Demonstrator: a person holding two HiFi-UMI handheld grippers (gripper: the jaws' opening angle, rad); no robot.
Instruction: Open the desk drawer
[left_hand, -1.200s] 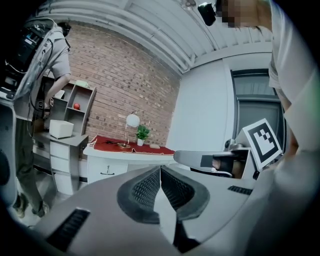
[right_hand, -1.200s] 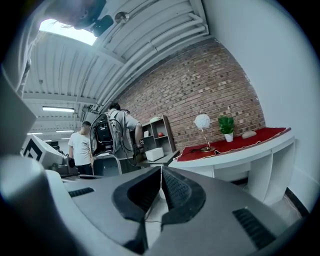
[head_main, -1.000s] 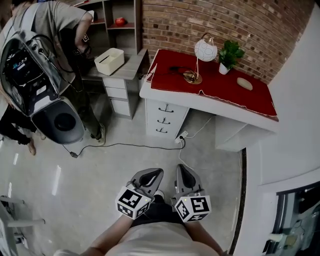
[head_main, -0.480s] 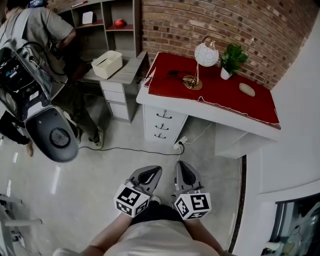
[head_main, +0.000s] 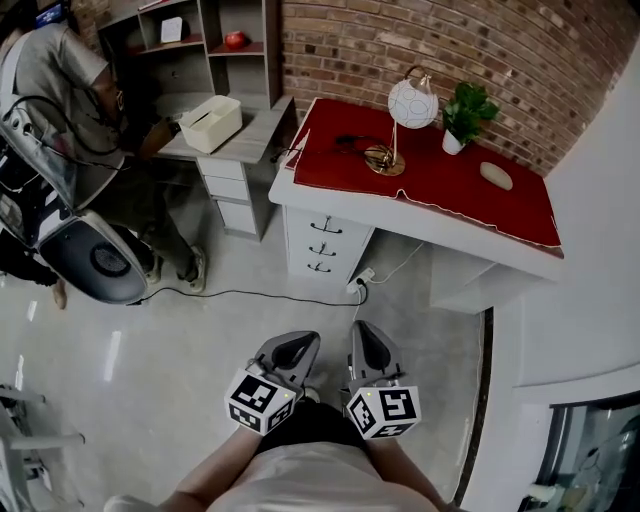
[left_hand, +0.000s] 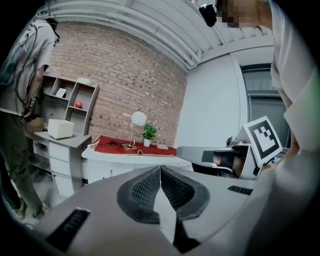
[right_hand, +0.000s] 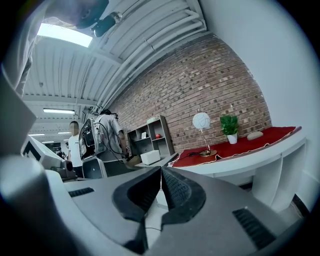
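Desk drawers (head_main: 322, 246): stack of 3 under L end of white desk (head_main: 420, 232), all shut, dark handles visible. Far side of the floor from both grippers, well apart.
Person (head_main: 70, 70): far L, standing at grey desk (head_main: 255, 135), backpack rig (head_main: 90, 262) w/ round fan hanging low.
Shelf unit (head_main: 200, 40): behind grey desk, red round item (head_main: 236, 40) in one bay.
White box (head_main: 211, 123): on grey desk top.
Floor cable (head_main: 250, 293): black, runs from near person's feet to white power strip (head_main: 357, 283) by the drawer stack.
L gripper (head_main: 303, 342): low in head view, close to holder's body, pointing toward desk. Pads pressed together in its own view (left_hand: 160, 170), nothing between.
R gripper (head_main: 362, 332): just beside L one, same heading. Jaws fully together (right_hand: 160, 170), empty.
Red cloth (head_main: 440, 180): covers white desk top.
Globe lamp (head_main: 412, 102): on cloth, gold base.
Potted plant (head_main: 466, 112): R of lamp, white pot.
Pale oval object (head_main: 496, 176): on cloth, further R; can't tell what it is.
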